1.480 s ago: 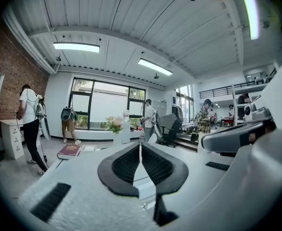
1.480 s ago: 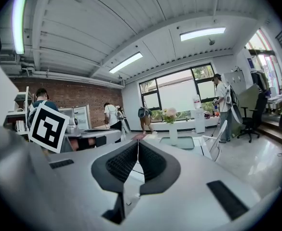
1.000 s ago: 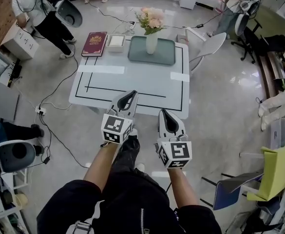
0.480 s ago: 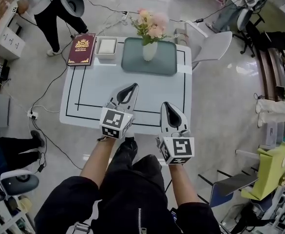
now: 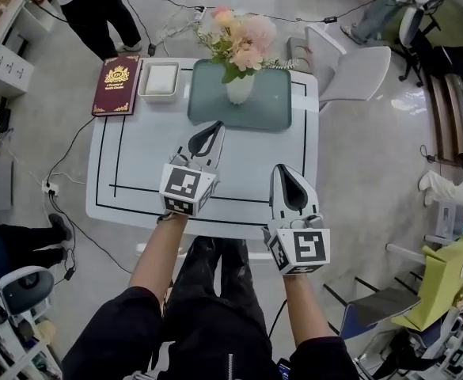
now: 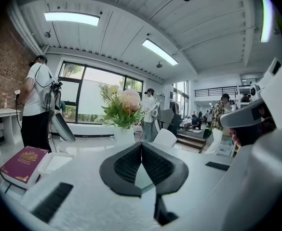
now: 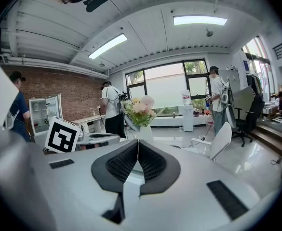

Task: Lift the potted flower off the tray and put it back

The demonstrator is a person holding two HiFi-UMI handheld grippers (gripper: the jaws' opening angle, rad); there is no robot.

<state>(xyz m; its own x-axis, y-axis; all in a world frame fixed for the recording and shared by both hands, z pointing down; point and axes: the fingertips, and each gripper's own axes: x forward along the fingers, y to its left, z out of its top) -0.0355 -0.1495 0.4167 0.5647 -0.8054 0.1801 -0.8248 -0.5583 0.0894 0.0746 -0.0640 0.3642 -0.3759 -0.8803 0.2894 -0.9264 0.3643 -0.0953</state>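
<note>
- Open workshop room with a glossy floor; white table with black line markings sits in front of the person.
- Grey-green tray lies at the table's far edge.
- Potted flower, a white vase with pink blooms, stands upright on the tray, toward its far left part.
- Dark red book and white dish lie side by side, left of the tray.
- White chair stands off the table's far right corner.
- Left gripper hovers over the table, tips just short of the tray's near edge, jaws pressed together, nothing between them.
- Right gripper hovers over the near right part of the table, farther back from the tray, jaws also together and empty.
- Left gripper view: flower is straight ahead past the closed tips, apart from them.
- Right gripper view: flower is ahead beyond the closed tips.
</note>
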